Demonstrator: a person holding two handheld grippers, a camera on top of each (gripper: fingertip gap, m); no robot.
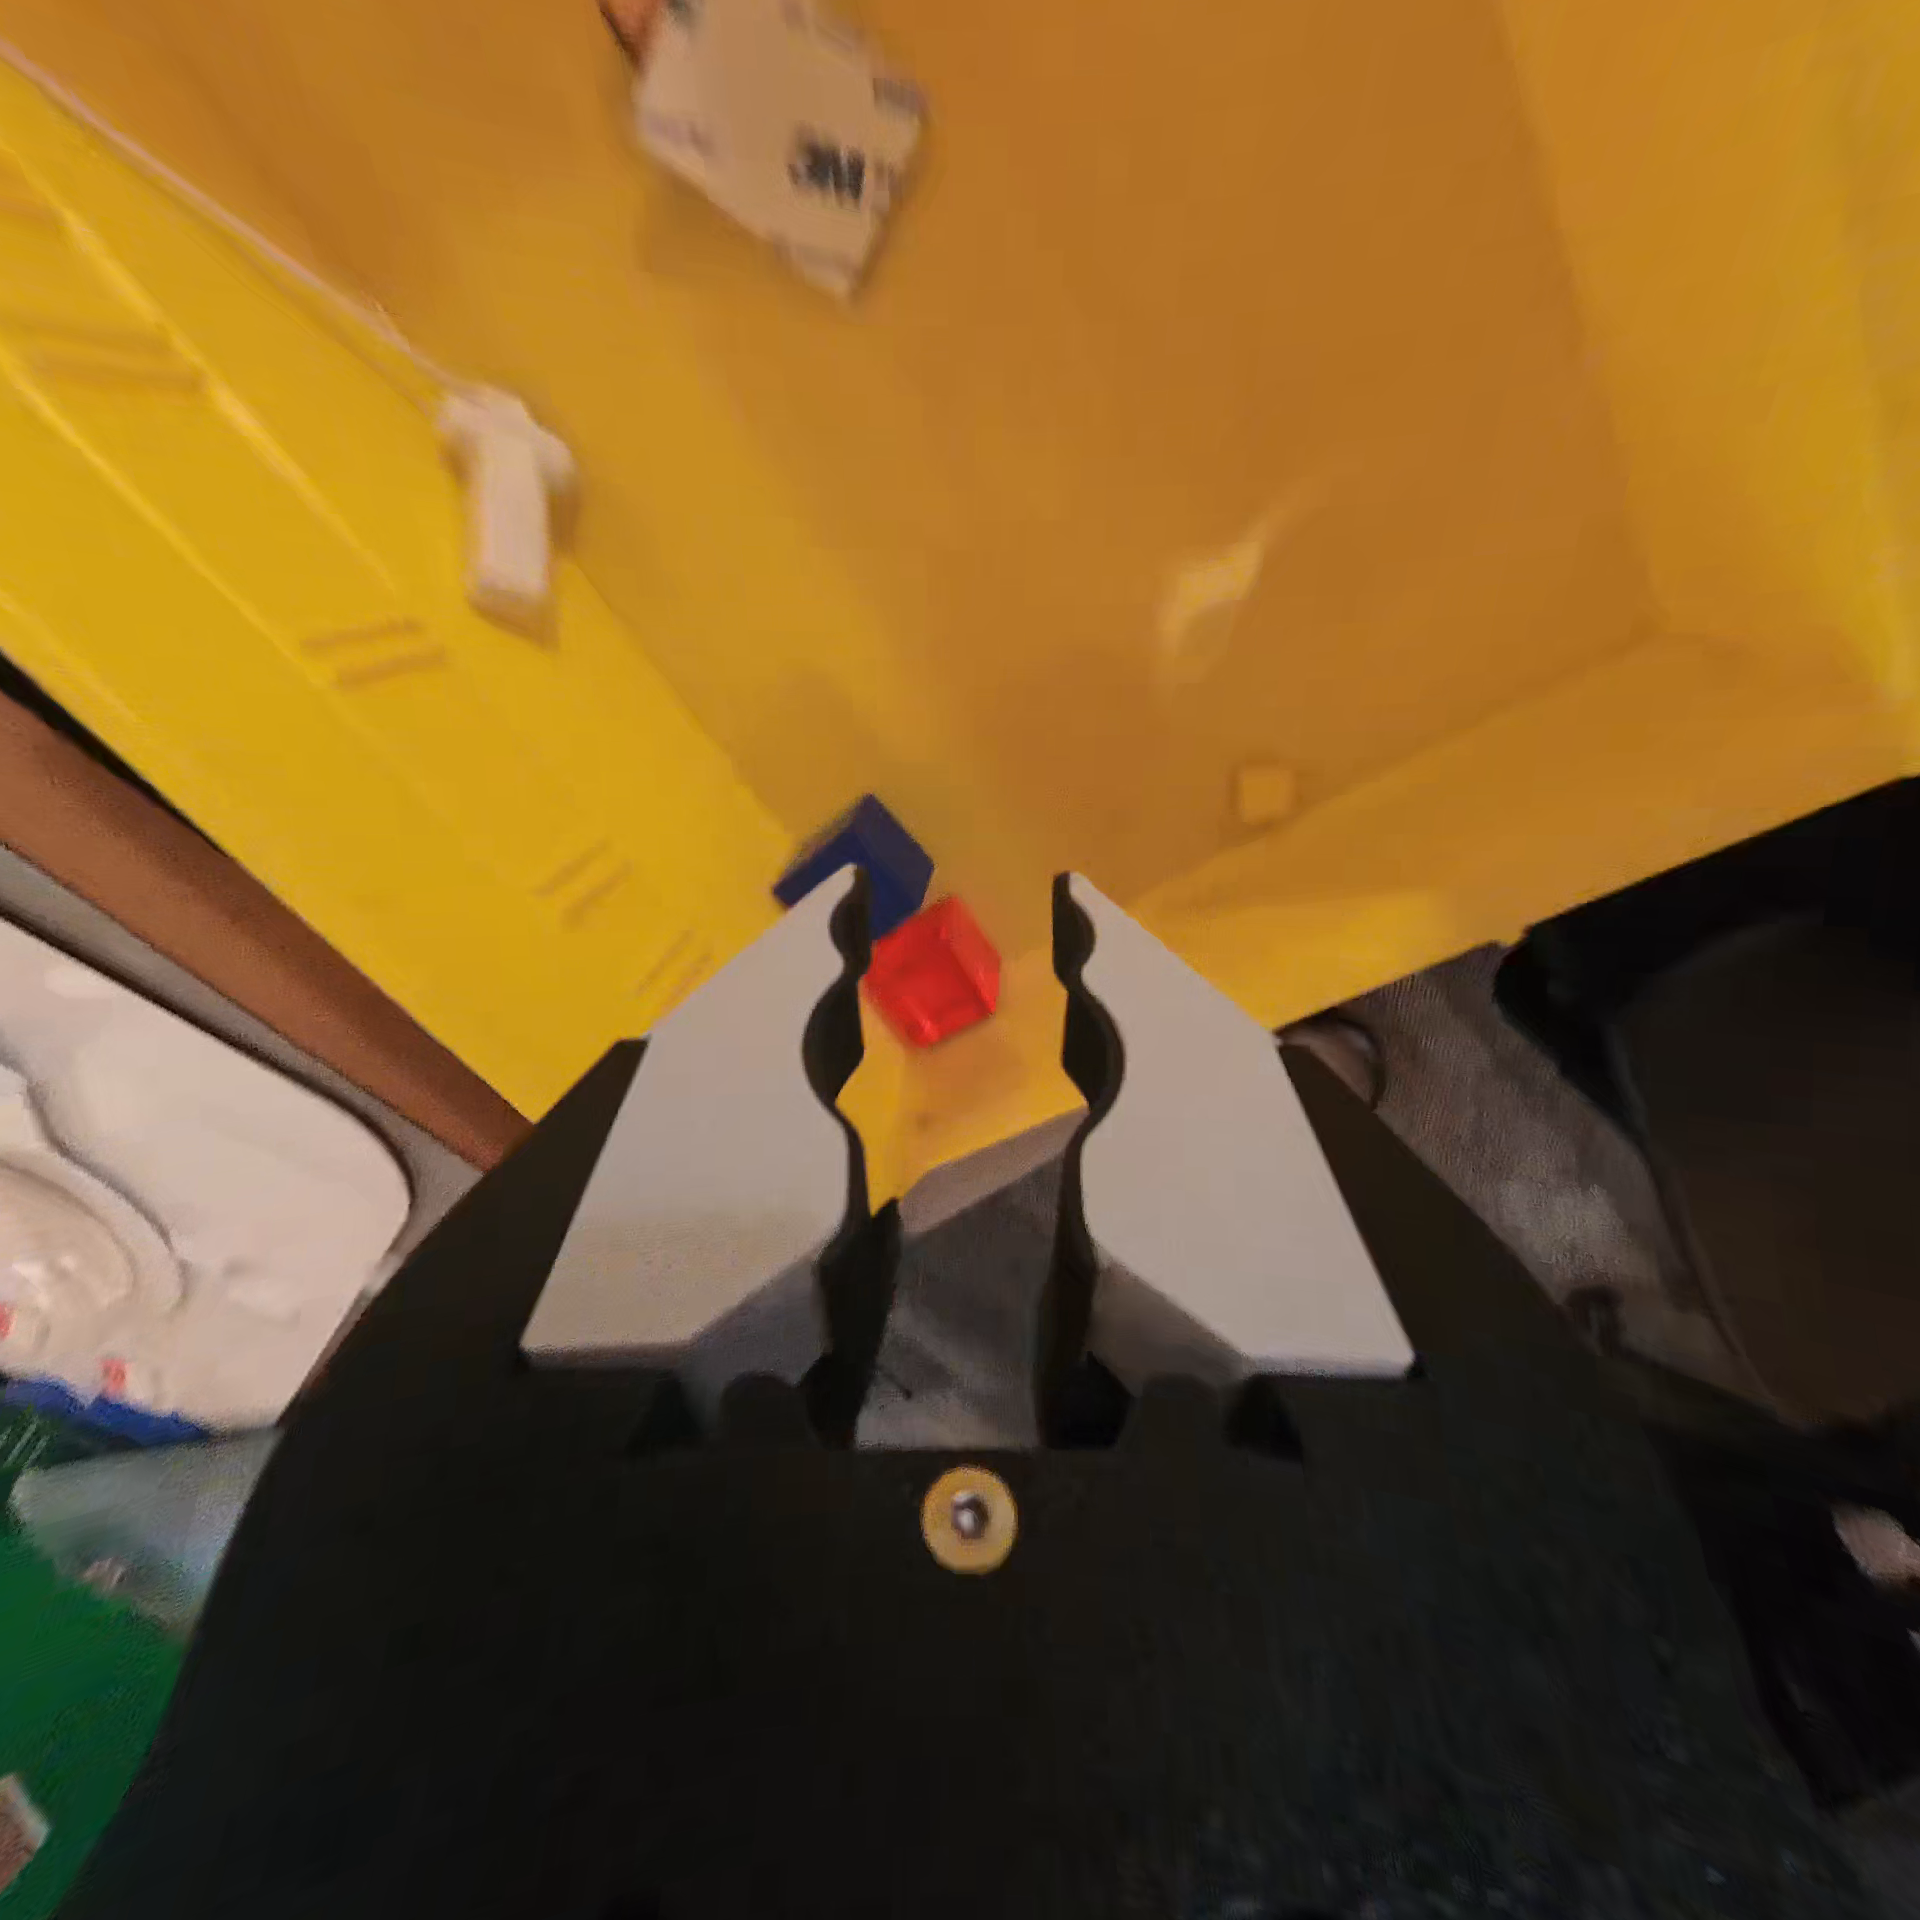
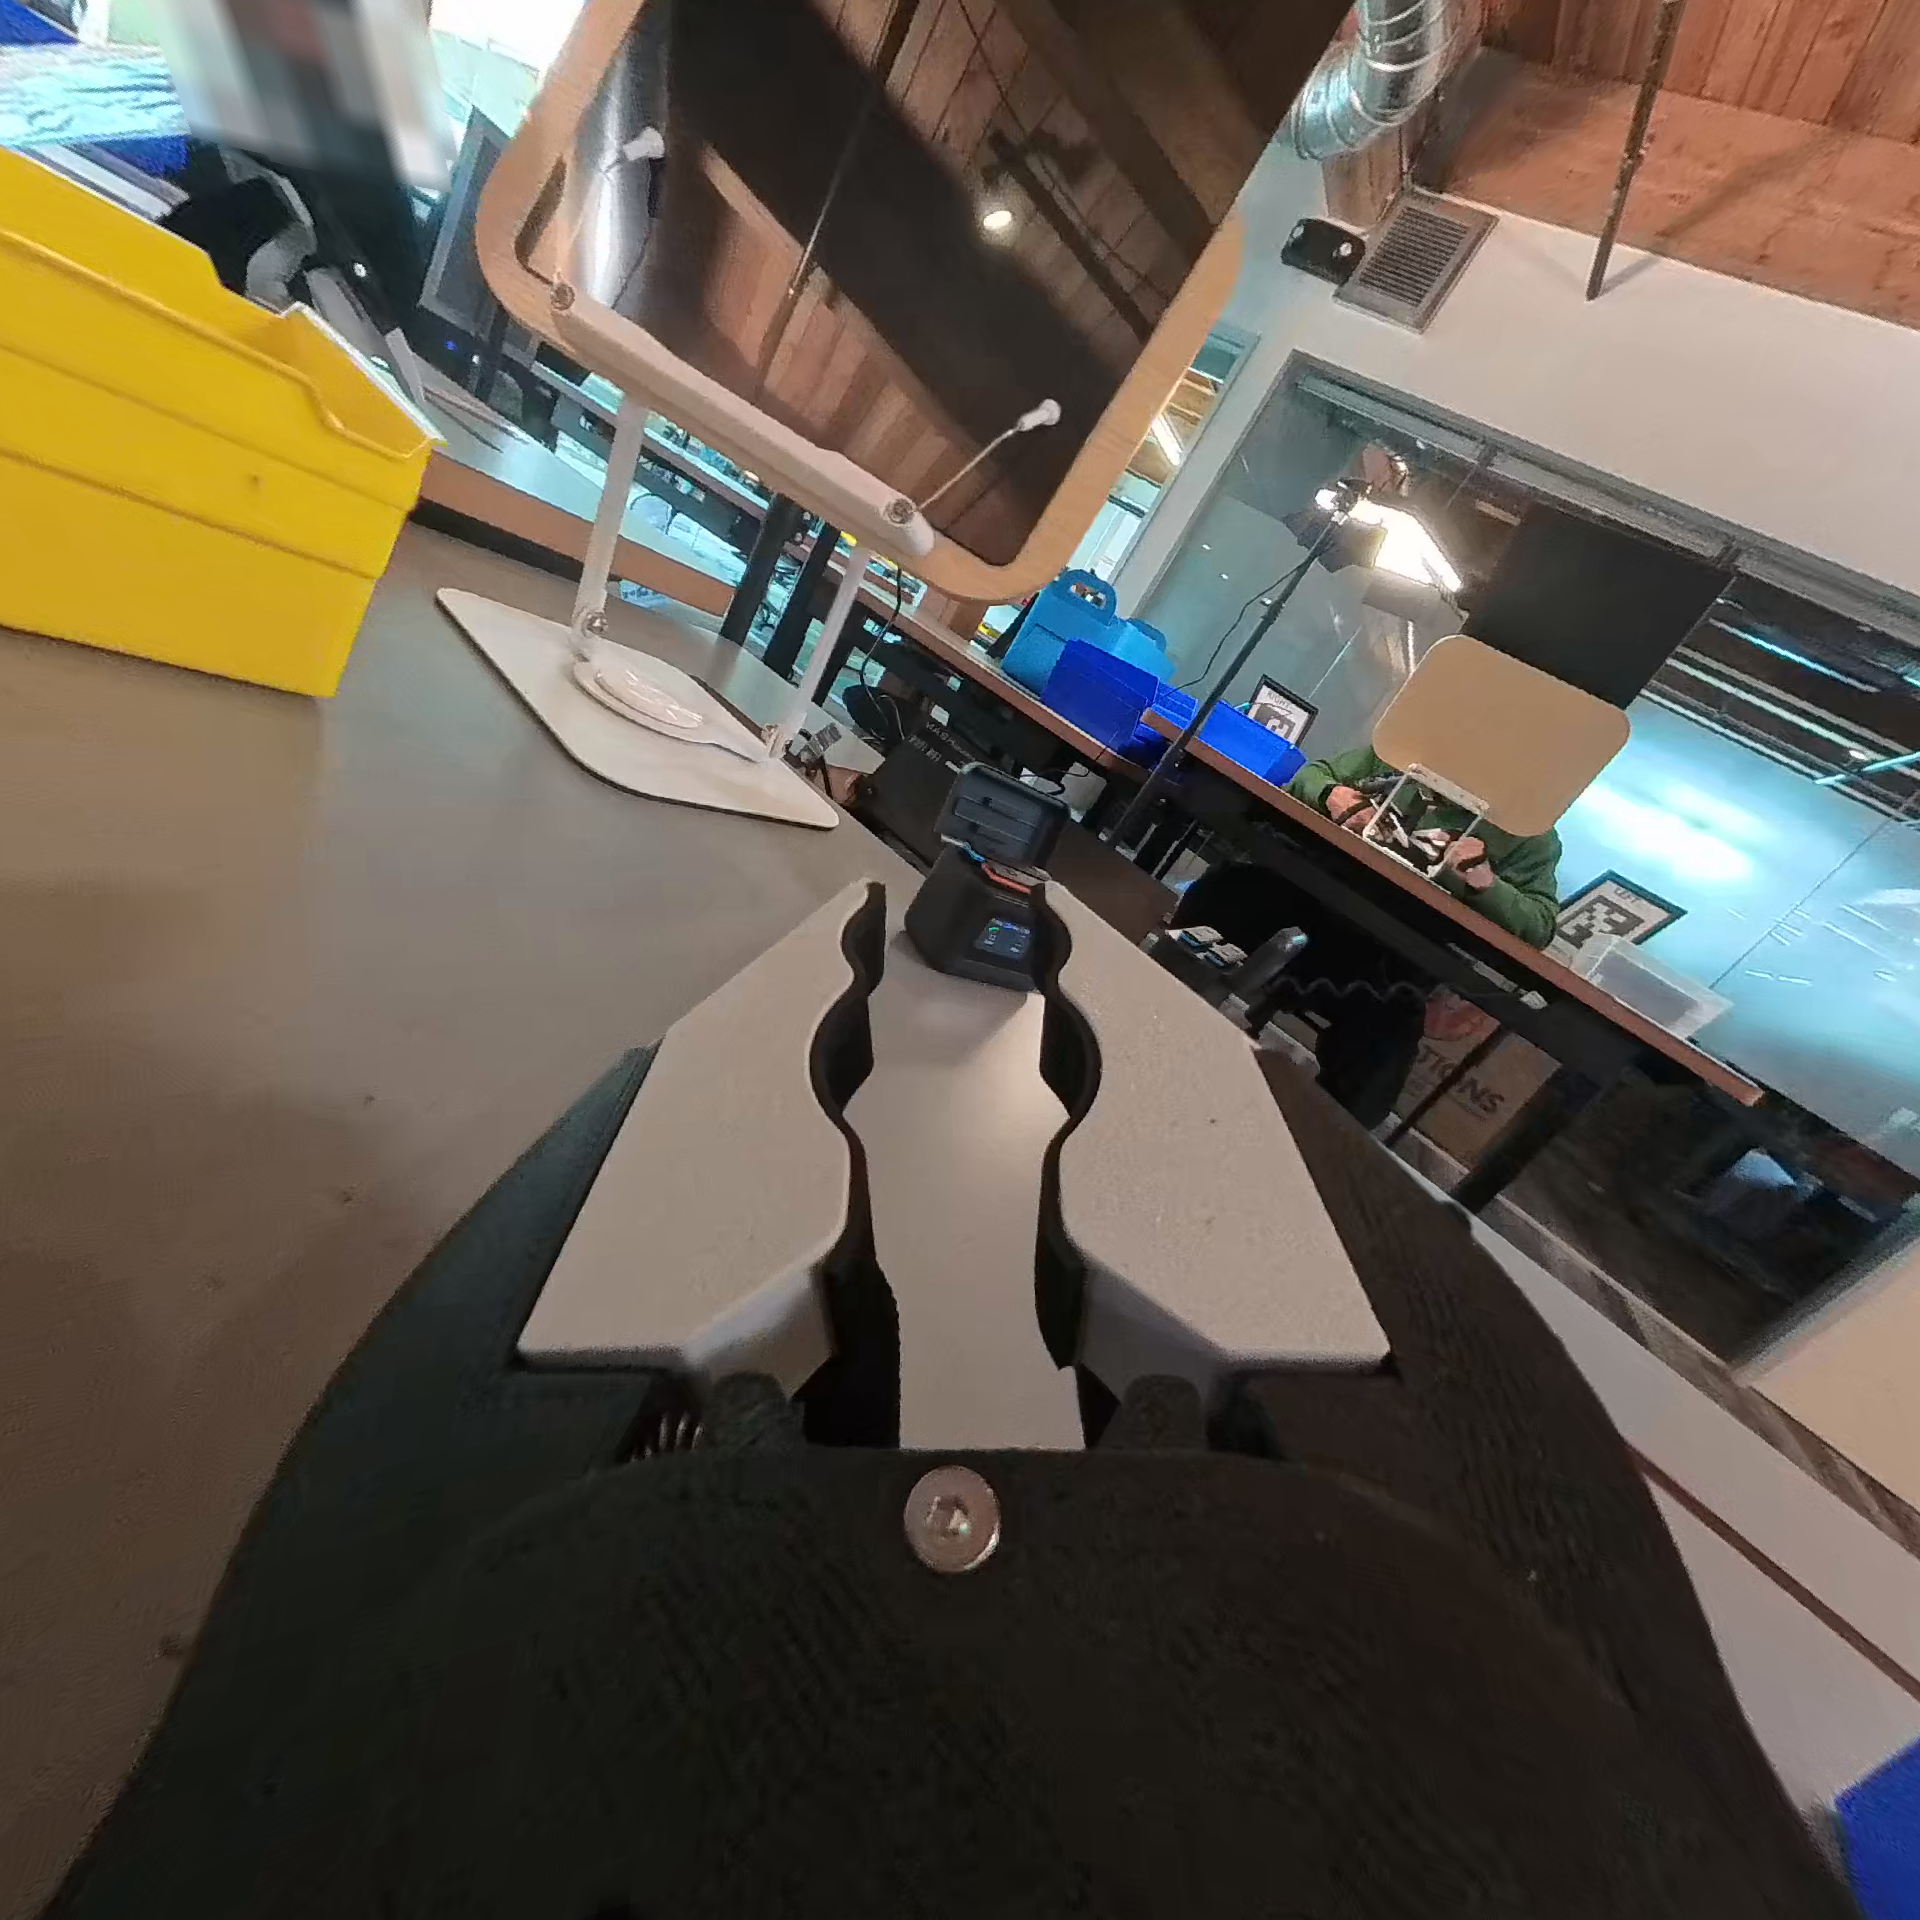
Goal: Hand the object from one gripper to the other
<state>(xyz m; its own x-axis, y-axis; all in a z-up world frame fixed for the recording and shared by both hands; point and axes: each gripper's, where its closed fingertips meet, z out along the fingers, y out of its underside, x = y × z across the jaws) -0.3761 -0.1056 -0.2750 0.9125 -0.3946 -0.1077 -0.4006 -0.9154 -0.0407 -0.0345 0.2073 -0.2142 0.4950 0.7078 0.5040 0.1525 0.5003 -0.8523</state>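
Red cube (image 1: 932, 966) — blue cube (image 1: 871, 864) beside — only in left view.

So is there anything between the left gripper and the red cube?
No. In the left wrist view only bare yellow bin floor lies between the open left gripper and the red cube. The blue cube sits behind it.

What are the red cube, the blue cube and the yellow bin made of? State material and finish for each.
Small red cube: seemingly glossy, slightly translucent plastic, with a pale sheen on top. Small blue cube: opaque plastic, duller, though blurred. Large yellow bin: moulded plastic, smooth, semi-gloss, with ribs and slots pressed into its wall.
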